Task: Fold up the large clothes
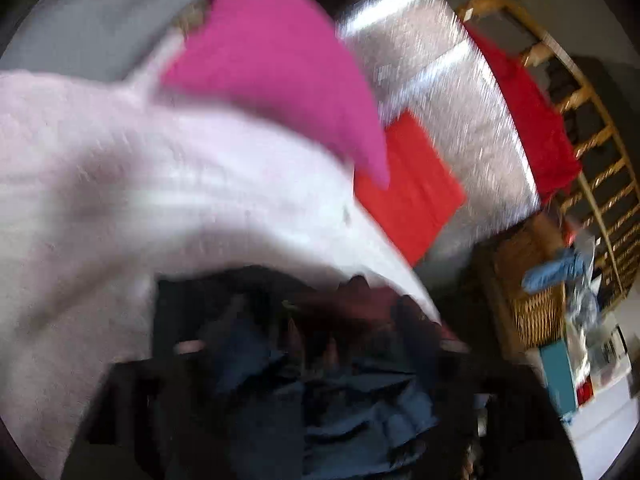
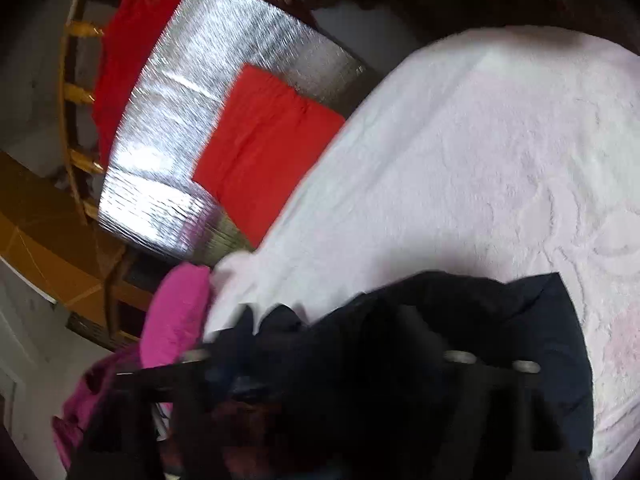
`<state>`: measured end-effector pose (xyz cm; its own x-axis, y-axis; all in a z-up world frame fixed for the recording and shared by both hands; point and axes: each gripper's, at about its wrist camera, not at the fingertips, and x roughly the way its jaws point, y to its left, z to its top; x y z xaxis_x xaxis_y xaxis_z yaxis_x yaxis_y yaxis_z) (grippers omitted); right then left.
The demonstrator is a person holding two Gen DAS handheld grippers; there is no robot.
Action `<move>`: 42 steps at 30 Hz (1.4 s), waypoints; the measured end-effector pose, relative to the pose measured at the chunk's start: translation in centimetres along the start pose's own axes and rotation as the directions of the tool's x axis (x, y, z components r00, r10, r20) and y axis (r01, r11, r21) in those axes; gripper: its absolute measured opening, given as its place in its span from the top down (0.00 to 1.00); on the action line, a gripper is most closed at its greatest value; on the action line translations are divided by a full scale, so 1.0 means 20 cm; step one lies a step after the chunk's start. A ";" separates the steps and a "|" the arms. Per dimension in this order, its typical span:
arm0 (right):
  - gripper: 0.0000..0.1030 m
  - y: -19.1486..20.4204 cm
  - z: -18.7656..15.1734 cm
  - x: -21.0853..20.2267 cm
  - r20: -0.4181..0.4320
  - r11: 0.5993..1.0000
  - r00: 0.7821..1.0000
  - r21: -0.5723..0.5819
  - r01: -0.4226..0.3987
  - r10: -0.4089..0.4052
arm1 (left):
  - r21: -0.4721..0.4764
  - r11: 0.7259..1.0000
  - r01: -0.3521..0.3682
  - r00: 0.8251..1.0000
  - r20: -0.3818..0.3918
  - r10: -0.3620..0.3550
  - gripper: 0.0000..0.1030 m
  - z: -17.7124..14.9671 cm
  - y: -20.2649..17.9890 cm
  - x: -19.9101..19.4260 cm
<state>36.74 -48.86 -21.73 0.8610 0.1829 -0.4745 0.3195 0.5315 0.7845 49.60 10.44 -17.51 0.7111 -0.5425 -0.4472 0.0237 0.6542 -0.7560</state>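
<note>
A dark navy garment (image 1: 360,412) lies bunched at the near edge of a pale pink fluffy blanket (image 1: 80,200). My left gripper (image 1: 320,360) is right over it, jaws wide apart, with the loose cloth between them; the picture is blurred. In the right wrist view the same navy garment (image 2: 480,312) spreads over the pink blanket (image 2: 480,160). My right gripper (image 2: 332,368) stands open around its near edge, and the cloth hides much of both fingers.
A magenta cloth (image 1: 272,60) (image 2: 180,312) lies beside the blanket. Beyond is a silver foil mat (image 1: 440,80) (image 2: 200,80) with a folded red cloth (image 1: 408,188) (image 2: 264,140) on it and another red cloth (image 1: 532,120) at its far edge. A wooden railing (image 1: 600,140) and a wicker basket (image 1: 528,280) stand behind.
</note>
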 end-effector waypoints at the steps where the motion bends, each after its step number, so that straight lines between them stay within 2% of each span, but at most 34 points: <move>1: 0.20 0.02 0.00 -0.04 0.019 1.000 1.000 -0.015 0.000 0.001 | 0.012 1.000 0.016 0.999 0.050 -0.016 0.18 0.00 -0.02 -0.06; 3: 0.20 0.05 0.00 -0.08 0.014 0.999 1.000 -0.046 0.000 0.001 | 0.024 0.998 0.059 0.995 0.082 -0.061 0.16 0.01 -0.06 -0.14; 6: 0.23 0.14 -0.04 -0.16 0.011 0.994 1.000 -0.106 0.006 -0.005 | 0.030 0.998 0.052 0.995 0.089 -0.054 0.16 -0.01 -0.09 -0.20; 8: 0.28 0.23 -0.09 -0.22 0.012 0.985 1.000 -0.174 0.000 0.002 | 0.028 1.000 -0.008 0.998 0.066 0.006 0.16 -0.04 -0.09 -0.21; 10: 0.33 0.33 -0.15 -0.22 -0.029 0.971 0.999 -0.237 -0.025 0.018 | 0.036 0.993 -0.111 0.993 0.031 0.110 0.16 -0.08 -0.09 -0.18; 13: 0.45 0.48 -0.29 -0.13 -0.144 0.943 0.989 -0.327 -0.070 0.024 | 0.065 0.969 -0.237 0.971 -0.001 0.237 0.16 -0.13 -0.08 -0.16; 15: 0.53 0.58 -0.40 -0.04 -0.232 0.918 0.973 -0.385 -0.097 0.006 | 0.080 0.946 -0.314 0.949 -0.016 0.316 0.16 -0.16 -0.07 -0.14; 17: 0.54 0.66 -0.51 0.06 -0.308 0.893 0.951 -0.432 -0.124 -0.016 | 0.091 0.927 -0.363 0.930 -0.025 0.366 0.16 -0.18 -0.04 -0.13; 18: 0.54 0.72 -0.57 0.13 -0.333 0.876 0.941 -0.468 -0.117 -0.052 | 0.097 0.917 -0.387 0.920 -0.027 0.391 0.16 -0.19 -0.03 -0.12; 20: 0.54 0.78 -0.63 0.22 -0.342 0.862 0.935 -0.499 -0.095 -0.094 | 0.112 0.903 -0.414 0.907 -0.037 0.420 0.16 -0.19 -0.02 -0.10; 21: 0.54 0.79 -0.64 0.27 -0.344 0.864 0.933 -0.495 -0.086 -0.105 | 0.117 0.900 -0.419 0.904 -0.041 0.426 0.16 -0.20 -0.01 -0.09; 25: 0.53 0.69 -0.63 0.52 -0.342 0.902 0.916 -0.429 0.047 -0.211 | 0.131 0.882 -0.453 0.885 -0.053 0.463 0.16 -0.21 0.04 -0.04; 28: 0.55 0.56 -0.58 0.61 -0.312 0.916 0.920 -0.387 0.106 -0.238 | 0.123 0.881 -0.457 0.885 -0.030 0.464 0.16 -0.20 0.04 -0.06; 29: 0.60 0.54 -0.56 0.61 -0.306 0.923 0.924 -0.370 0.106 -0.229 | 0.125 0.881 -0.457 0.886 -0.024 0.463 0.16 -0.19 0.04 -0.06; 30: 0.71 0.51 -0.53 0.61 -0.293 0.925 0.927 -0.361 0.119 -0.234 | 0.128 0.881 -0.456 0.887 -0.019 0.462 0.16 -0.18 0.04 -0.06; 32: 0.81 0.44 -0.47 0.58 -0.273 0.935 0.930 -0.320 0.152 -0.244 | 0.134 0.880 -0.455 0.887 -0.014 0.461 0.16 -0.17 0.04 -0.06; 34: 0.81 0.40 -0.42 0.55 -0.304 0.952 0.929 -0.280 0.125 -0.211 | 0.130 0.880 -0.456 0.886 -0.023 0.462 0.16 -0.17 0.05 -0.05; 35: 0.78 0.38 -0.39 0.50 -0.313 0.958 0.931 -0.266 0.105 -0.189 | 0.128 0.882 -0.453 0.887 -0.030 0.460 0.16 -0.17 0.05 -0.05; 37: 0.74 0.36 -0.29 0.37 -0.271 0.961 0.947 -0.258 0.103 -0.174 | 0.130 0.885 -0.447 0.890 -0.040 0.455 0.16 -0.17 0.06 -0.04; 38: 0.56 0.36 -0.24 0.30 -0.246 0.962 0.955 -0.255 0.101 -0.165 | 0.132 0.884 -0.448 0.889 -0.039 0.456 0.16 -0.17 0.06 -0.04; 39: 0.22 0.33 -0.18 0.22 -0.218 0.964 0.964 -0.249 0.098 -0.154 | 0.134 0.882 -0.451 0.888 -0.037 0.459 0.16 -0.17 0.06 -0.04; 40: 0.10 0.31 -0.12 0.14 -0.188 0.966 0.971 -0.237 0.103 -0.150 | 0.134 0.880 -0.456 0.885 -0.038 0.464 0.16 -0.17 0.06 -0.05; 41: 0.06 0.27 -0.05 0.06 -0.142 0.966 0.978 -0.230 0.120 -0.155 | 0.132 0.880 -0.456 0.884 -0.042 0.465 0.16 -0.17 0.06 -0.05; 42: 0.06 0.22 0.01 -0.01 -0.103 0.962 0.981 -0.233 0.139 -0.167 | 0.130 0.881 -0.454 0.885 -0.048 0.463 0.16 -0.17 0.07 -0.05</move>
<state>38.04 -46.69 -18.13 0.7504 0.1754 -0.6373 0.3352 0.7300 0.5956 46.62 10.11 -19.78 0.6069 -0.2026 -0.7685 -0.2103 0.8916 -0.4011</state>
